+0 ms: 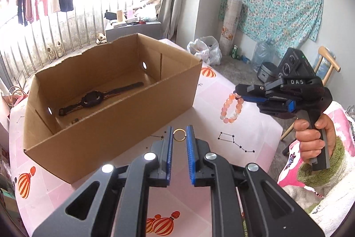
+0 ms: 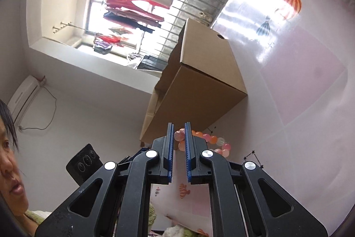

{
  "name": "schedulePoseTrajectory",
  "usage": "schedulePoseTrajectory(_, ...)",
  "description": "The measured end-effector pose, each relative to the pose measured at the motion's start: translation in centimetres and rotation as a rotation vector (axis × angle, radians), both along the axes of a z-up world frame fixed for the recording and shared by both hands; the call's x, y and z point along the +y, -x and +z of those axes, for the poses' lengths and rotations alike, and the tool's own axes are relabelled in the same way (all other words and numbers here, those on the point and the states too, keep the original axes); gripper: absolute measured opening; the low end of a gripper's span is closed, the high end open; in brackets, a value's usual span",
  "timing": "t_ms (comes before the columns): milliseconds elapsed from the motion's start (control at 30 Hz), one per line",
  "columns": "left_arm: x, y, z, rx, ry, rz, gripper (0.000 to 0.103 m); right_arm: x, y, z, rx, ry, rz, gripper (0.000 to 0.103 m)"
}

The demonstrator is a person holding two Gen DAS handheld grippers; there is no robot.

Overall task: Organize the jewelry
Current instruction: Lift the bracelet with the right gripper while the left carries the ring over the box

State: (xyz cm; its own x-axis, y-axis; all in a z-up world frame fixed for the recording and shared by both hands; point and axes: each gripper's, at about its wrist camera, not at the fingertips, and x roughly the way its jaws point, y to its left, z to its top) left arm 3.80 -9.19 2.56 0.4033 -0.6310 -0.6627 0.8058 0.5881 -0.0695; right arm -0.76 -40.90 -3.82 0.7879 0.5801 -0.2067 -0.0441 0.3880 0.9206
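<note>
My left gripper [image 1: 179,132] hovers low over the table [image 1: 221,161], fingers apart, a gold ring [image 1: 179,134] lying between their tips. To the right, my right gripper [image 2: 178,130] is clamped on a pink bead bracelet [image 1: 231,108], held in the air. Beyond, a watch [image 1: 93,99] lies in the cardboard box [image 1: 124,126].

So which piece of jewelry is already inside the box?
The black watch, lying flat in the cardboard box. The beaded bracelet and gold ring remain outside.
</note>
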Motion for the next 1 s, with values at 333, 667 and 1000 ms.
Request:
schedulePoseTrajectory(333,3.0,-3.3,6.5,-0.007,0.121,0.081,0.011,0.5,-1.2,5.6,-0.128,-0.001,-0.005,0.007)
schedulePoseTrajectory(667,-1.4,-10.7,6.9,0.152,0.056,0.071,0.011,0.6,-9.5,9.6,-0.21,0.13,0.077,0.007)
schedulePoseTrajectory(1000,-10.3,-18.9,-2.6,0.605,-0.212,0.05,0.011,-0.7,-14.7,8.5,-0.155,0.232,0.152,0.008)
